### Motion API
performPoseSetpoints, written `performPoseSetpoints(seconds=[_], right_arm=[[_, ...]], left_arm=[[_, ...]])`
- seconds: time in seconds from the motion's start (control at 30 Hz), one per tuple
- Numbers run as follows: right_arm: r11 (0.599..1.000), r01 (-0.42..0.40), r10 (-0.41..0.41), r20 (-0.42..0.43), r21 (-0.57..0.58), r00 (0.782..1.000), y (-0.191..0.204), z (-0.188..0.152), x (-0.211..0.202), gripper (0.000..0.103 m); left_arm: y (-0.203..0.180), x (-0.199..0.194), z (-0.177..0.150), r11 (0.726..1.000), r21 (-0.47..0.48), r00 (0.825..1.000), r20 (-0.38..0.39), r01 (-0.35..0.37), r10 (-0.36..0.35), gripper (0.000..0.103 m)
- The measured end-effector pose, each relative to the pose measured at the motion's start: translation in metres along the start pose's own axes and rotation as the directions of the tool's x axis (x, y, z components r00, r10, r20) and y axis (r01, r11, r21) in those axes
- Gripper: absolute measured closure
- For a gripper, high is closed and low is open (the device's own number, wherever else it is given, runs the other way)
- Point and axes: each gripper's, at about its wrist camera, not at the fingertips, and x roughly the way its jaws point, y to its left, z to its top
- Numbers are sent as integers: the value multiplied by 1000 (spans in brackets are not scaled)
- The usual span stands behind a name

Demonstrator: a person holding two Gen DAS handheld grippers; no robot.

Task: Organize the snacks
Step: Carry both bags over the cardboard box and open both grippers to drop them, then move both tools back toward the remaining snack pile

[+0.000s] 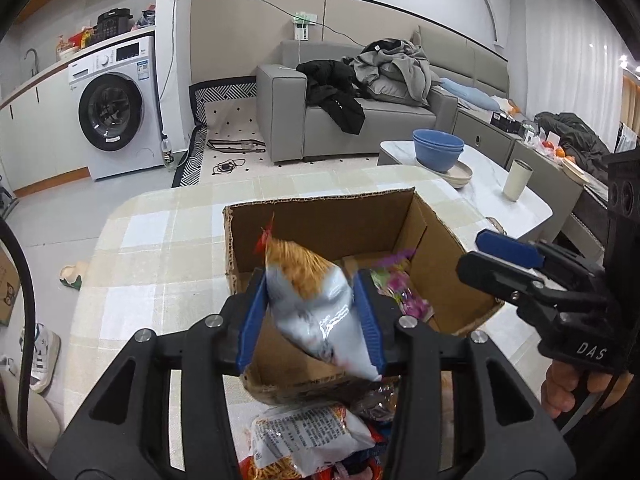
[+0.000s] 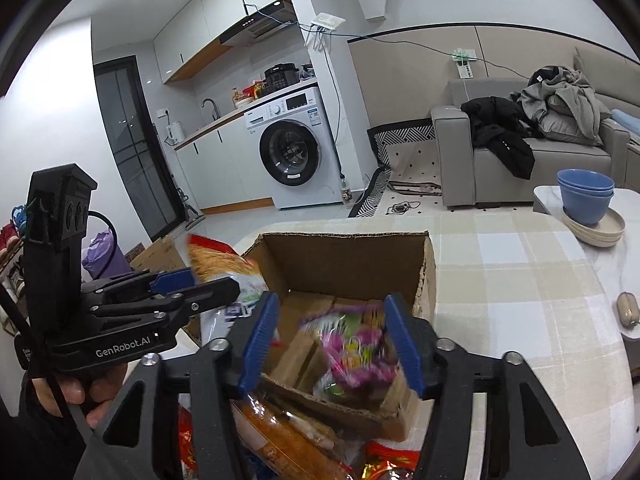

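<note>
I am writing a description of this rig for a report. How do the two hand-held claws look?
Both claws are black plastic frames with silver bolts and ribbed blue pads. The left claw carries white "GenRobot.AI" lettering on its handle, and a black cable runs beside it. The right claw shows white "DAS" lettering.

Beyond your checked tablecloth (image 1: pixel 160 240) stands a white washing machine (image 1: pixel 116 108), your landmark here. On the counter above it sits a black cooker (image 1: pixel 114 22). A clear bottle (image 1: pixel 168 152) stands on the floor just beside its right foot. Further right of it, a grey sofa (image 1: pixel 320 120) carries a black jacket (image 1: pixel 332 96) and a heap of grey clothes (image 1: pixel 396 68). Well right of the machine, two stacked blue bowls (image 1: pixel 438 152) rest on beige plates, with a pale cup (image 1: pixel 517 180) near them.
</note>
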Motion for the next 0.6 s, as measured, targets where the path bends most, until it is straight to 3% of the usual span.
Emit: performPoseSetpoints(seconds=[0.03,0.1,0.17,0.23,0.33,0.6], right_arm=[[1000,3,-3,3,0,1000,-1,-1,-2,30],[1000,8,-8,11,-1,1000,-3,-3,-9,22],[1000,17,-17,8,-2,1000,-4,-6,-15,8],[999,39,-39,10,4,999,-5,-11,-21,2],[998,54,-54,4,18,999,-9,-18,-30,1],[997,81,-80,-27,21,996,-13,-42,-49,1]], left_arm=[[-1,-1,-1,1000,3,1000,-4,7,-7,55],[-1,-8,-5,1000,6,1000,0,13,-13,27],[-3,-17,-10,1000,16,1000,14,16,-16,21],[-6,-26,-17,999,29,1000,15,17,-18,19],[-7,-38,-26,1000,26,1000,15,5,-5,0],[0,-72,-62,1000,7,1000,16,-10,9,1]])
